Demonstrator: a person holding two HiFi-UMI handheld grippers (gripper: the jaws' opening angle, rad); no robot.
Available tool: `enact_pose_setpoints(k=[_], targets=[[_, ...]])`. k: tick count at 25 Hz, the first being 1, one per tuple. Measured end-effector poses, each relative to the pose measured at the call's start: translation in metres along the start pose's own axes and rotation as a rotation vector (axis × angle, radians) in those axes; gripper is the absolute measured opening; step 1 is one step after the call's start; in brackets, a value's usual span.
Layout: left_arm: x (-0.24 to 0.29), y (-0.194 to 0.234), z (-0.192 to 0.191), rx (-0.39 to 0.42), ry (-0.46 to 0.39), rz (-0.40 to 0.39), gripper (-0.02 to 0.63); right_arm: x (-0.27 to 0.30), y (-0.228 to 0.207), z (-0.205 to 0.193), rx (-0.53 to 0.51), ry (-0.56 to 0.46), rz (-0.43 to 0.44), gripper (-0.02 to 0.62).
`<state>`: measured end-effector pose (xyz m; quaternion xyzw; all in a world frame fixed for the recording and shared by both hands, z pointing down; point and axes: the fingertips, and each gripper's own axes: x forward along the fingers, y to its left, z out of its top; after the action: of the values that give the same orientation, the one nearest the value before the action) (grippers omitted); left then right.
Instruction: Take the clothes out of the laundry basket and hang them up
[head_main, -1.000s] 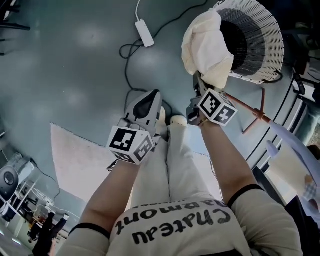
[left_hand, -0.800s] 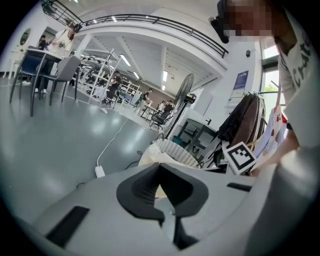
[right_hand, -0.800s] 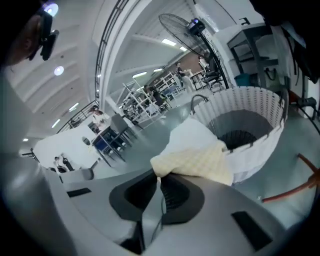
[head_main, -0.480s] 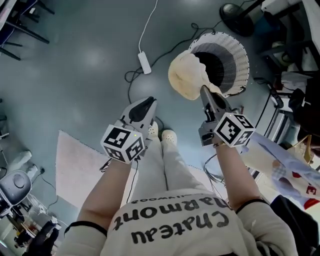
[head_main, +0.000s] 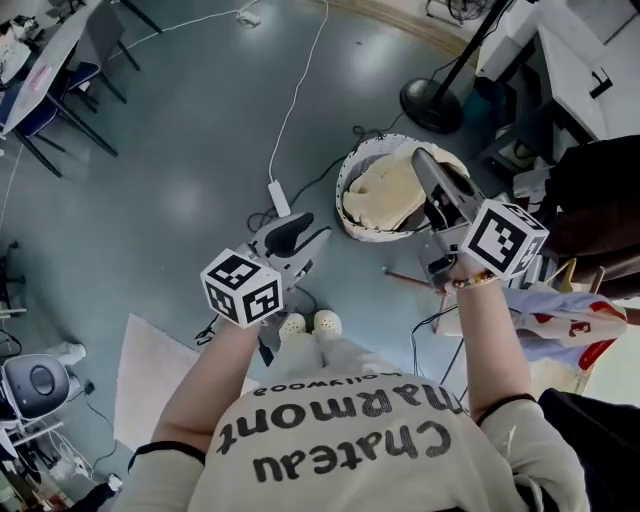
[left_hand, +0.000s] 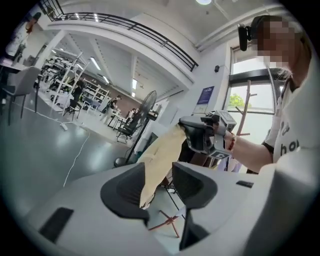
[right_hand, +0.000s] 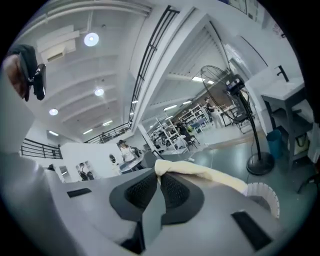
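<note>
Right hand-held gripper (head_main: 430, 168) clenches cream garment (head_main: 385, 190) above laundry basket (head_main: 349, 213) at 1 o'clock; left hand-held gripper (head_main: 312, 233), jaws just opening, grasps nothing

Beige short-sleeve tee (head_main: 340, 455), dark "Chateau Marmont" print across the chest, dark trim on the sleeve hems. Pale trousers (head_main: 350, 358), white shoes (head_main: 305, 324). Reddish band (head_main: 468, 283) on the right wrist. Left tool (head_main: 300, 228) and right tool (head_main: 432, 170): grey moulded shells, black textured pads (right_hand: 141, 189), each carrying a white cube (head_main: 242, 288) with black square markers.

Floor (head_main: 150, 210) with laundry basket (head_main: 343, 195), cable (head_main: 296, 95), rug (head_main: 140, 370)
</note>
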<state>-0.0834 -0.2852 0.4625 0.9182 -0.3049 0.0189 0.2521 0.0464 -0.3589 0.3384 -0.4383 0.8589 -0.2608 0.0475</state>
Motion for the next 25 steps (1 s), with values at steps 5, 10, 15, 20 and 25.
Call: enact_pose_setpoints(k=[5, 10, 15, 20, 25], targets=[[-0.006, -0.068, 0.035, 0.1, 0.048, -0.144, 0.22, -0.031, 0.102, 0.073, -0.113, -0.038, 0.178, 0.043], [-0.03, -0.123, 0.044, 0.145, 0.081, -0.22, 0.31, -0.057, 0.188, 0.105, -0.179, -0.06, 0.156, 0.043], [-0.049, -0.142, 0.018, 0.26, 0.179, -0.129, 0.336, -0.066, 0.258, 0.107, -0.192, -0.115, 0.128, 0.044], [-0.07, -0.132, 0.014, 0.389, 0.175, 0.012, 0.333, -0.113, 0.298, 0.103, -0.166, -0.208, 0.066, 0.044], [-0.105, -0.138, 0.038, 0.38, 0.045, 0.076, 0.036, -0.198, 0.27, 0.087, -0.175, -0.26, -0.03, 0.044]])
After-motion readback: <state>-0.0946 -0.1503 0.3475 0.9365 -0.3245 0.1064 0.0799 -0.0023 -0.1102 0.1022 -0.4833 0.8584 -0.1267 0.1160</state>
